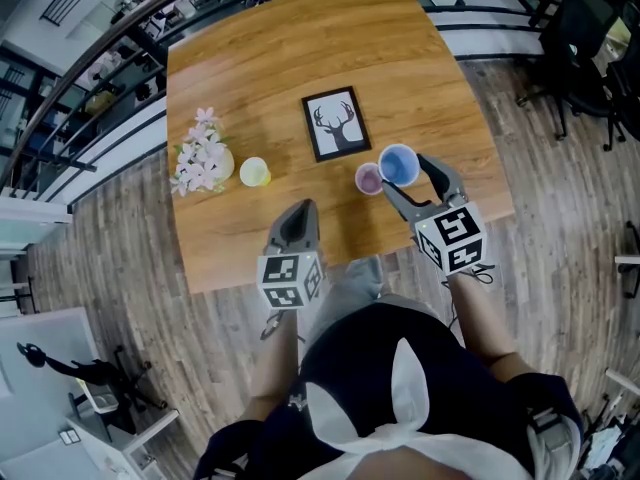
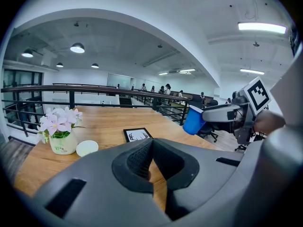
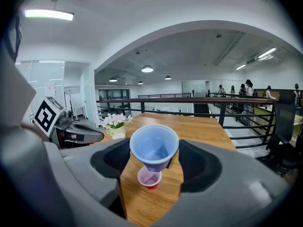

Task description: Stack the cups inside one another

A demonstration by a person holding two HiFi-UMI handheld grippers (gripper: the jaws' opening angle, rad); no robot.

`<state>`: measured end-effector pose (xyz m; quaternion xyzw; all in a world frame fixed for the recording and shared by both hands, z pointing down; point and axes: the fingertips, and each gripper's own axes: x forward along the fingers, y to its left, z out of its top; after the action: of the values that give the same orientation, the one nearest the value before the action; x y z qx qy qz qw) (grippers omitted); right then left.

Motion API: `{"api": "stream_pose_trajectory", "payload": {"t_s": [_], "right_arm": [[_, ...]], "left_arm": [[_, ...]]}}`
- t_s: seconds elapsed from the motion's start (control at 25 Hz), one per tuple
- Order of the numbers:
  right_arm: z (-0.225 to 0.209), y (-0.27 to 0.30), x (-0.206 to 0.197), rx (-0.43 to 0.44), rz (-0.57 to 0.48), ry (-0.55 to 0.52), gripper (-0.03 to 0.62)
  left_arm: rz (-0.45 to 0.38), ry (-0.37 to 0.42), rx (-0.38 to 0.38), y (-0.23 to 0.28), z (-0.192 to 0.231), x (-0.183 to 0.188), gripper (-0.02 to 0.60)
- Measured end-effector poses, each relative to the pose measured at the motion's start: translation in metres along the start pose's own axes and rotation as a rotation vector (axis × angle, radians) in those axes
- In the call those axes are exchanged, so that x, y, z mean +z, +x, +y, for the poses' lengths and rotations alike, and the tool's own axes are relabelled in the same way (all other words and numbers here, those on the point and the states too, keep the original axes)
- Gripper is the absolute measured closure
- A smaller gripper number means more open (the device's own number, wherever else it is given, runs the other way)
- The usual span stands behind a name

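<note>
Thin plastic, light and crushable, the blue cup (image 3: 154,148) hangs mid-frame, pinched below its rim by fingers of the right gripper (image 3: 154,162) over the pink cup (image 3: 149,178) on the desk (image 3: 199,126); the left gripper (image 2: 152,162) has its fingers pressed together.

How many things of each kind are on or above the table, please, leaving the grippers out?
cups: 3 (blue cup, red cup, yellow cup)
flower pot: 1
framed picture: 1
total: 5
</note>
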<state>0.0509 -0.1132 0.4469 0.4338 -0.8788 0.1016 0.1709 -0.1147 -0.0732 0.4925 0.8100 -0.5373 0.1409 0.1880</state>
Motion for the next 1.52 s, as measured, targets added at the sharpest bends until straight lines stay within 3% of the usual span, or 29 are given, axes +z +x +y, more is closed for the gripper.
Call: {"api": "stream_pose_trajectory", "payload": {"t_s": [0.72,1.52], "right_arm": [[0.018,0.029,0.004,0.057,0.02,-0.027,0.278],[0.013,0.062,-0.041,0.072,0.129,0.001,0.276]], "left_arm": [[0.007,-0.042,0.022,0.005,0.017,-0.007,0.572],[0.05,-0.075,0.046,0.011,0.04,-0.025,0.572]]}}
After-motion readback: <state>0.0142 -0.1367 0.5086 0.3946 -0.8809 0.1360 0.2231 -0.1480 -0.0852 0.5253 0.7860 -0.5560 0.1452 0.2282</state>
